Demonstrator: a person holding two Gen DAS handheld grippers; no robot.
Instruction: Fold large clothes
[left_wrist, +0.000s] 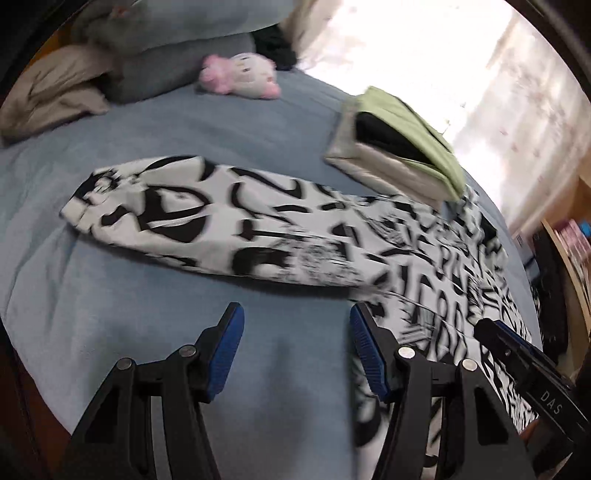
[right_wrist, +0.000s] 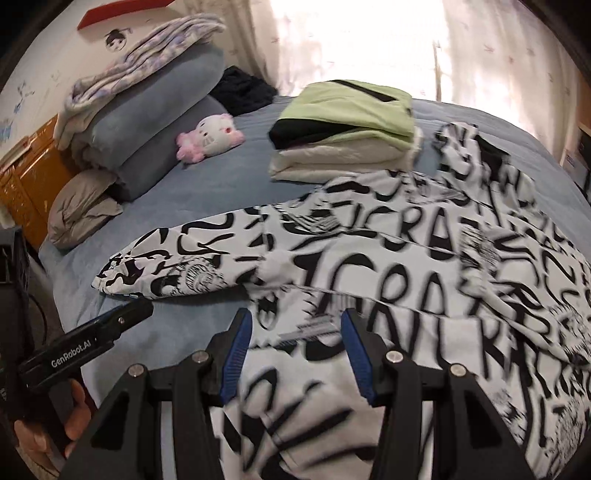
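A large white jacket with black graffiti print (right_wrist: 406, 266) lies spread on the blue bed (right_wrist: 207, 184), one sleeve (left_wrist: 192, 221) stretched out to the left. My left gripper (left_wrist: 295, 347) is open and empty, hovering over bare bedsheet just left of the jacket's edge; its tip also shows in the right wrist view (right_wrist: 133, 314). My right gripper (right_wrist: 295, 350) is open and empty, just above the jacket's lower body. It also shows at the right edge of the left wrist view (left_wrist: 495, 336).
A stack of folded clothes, green on top (right_wrist: 351, 122), sits beyond the jacket. A pink and white plush toy (right_wrist: 210, 140) lies by grey pillows (right_wrist: 147, 122) and folded blankets at the head. A bright curtained window (right_wrist: 369, 44) is behind.
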